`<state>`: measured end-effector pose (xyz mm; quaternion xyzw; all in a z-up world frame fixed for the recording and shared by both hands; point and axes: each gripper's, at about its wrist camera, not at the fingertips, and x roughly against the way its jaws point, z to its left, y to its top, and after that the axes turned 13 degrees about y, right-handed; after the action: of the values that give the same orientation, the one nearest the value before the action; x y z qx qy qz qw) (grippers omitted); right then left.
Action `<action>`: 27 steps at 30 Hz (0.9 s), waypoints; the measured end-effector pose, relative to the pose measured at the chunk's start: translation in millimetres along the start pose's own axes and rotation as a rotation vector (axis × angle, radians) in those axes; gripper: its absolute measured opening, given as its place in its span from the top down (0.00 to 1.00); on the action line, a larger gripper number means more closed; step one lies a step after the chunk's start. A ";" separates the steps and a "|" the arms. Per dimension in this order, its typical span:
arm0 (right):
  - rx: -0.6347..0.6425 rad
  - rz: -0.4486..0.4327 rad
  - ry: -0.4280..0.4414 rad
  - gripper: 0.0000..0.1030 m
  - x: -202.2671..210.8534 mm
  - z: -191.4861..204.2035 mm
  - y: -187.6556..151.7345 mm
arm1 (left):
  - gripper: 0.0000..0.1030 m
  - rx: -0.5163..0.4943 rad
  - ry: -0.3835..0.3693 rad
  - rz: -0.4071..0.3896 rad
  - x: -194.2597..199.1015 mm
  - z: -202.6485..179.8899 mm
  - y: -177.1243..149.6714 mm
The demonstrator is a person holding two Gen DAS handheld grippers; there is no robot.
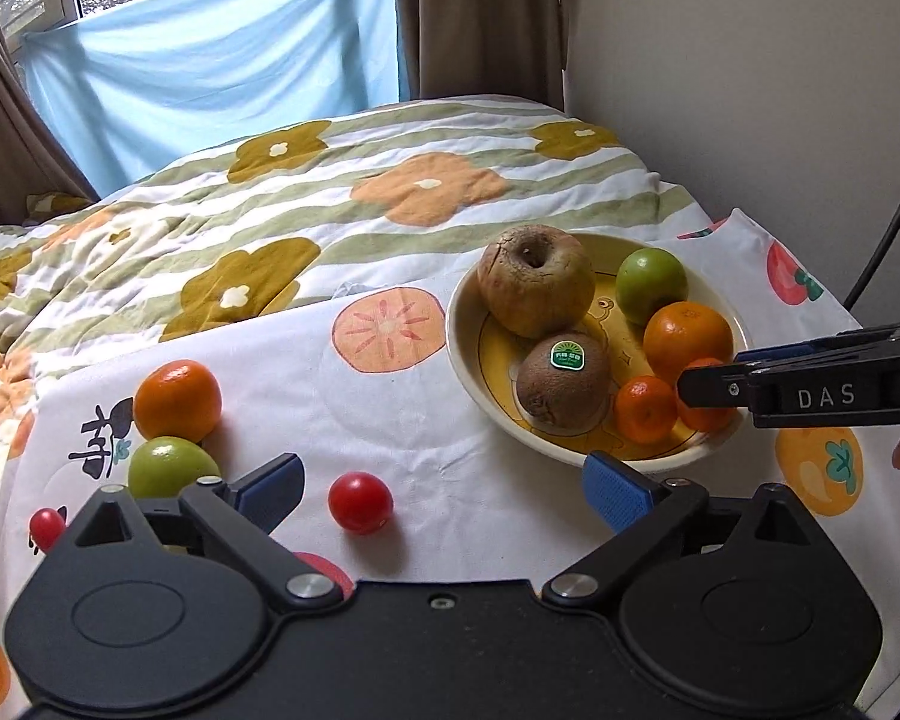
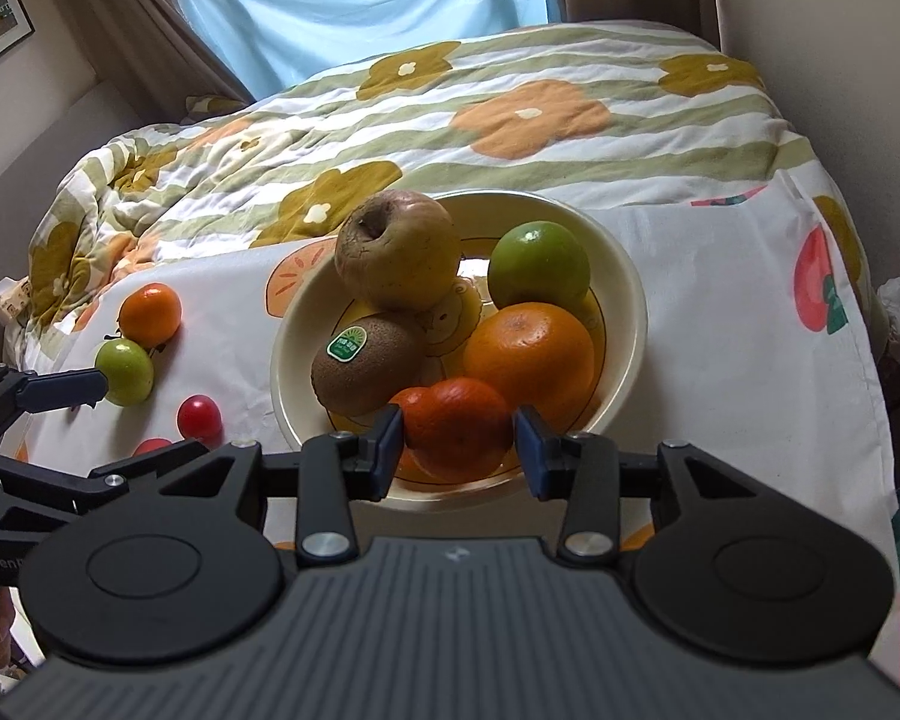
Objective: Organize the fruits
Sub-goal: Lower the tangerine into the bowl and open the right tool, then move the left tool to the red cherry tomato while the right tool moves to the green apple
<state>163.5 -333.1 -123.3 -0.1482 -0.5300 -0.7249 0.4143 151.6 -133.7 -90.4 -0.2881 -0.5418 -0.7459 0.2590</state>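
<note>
Cream ceramic bowl (image 2: 627, 324), centre frame, holds a wrinkled brown apple (image 2: 397, 249), a stickered kiwi (image 2: 366, 363), a green fruit, a large orange and small mandarins. Right gripper (image 2: 457, 447) jaws flank a glossy orange mandarin (image 2: 457, 426), slight gap visible. Left gripper (image 1: 444, 480) spread wide above a red cherry tomato (image 1: 360, 503), lower left

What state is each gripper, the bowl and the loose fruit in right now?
Left gripper: open, empty, above the cloth.
Right gripper: open around a small tangerine in the bowl; contact unclear.
Bowl: upright, holding six fruits.
Cherry tomato: loose on the cloth.
Green fruit: on the cloth beside an orange.
</note>
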 end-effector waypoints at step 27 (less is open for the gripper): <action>-0.013 -0.063 0.018 0.00 45.3 32.8 -1.5 | 0.00 0.190 0.174 -0.044 79.6 50.7 -34.5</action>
<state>127.3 -323.8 -81.7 -0.1274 -0.5260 -0.7422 0.3952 79.4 -81.4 -44.2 -0.1846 -0.5918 -0.7187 0.3149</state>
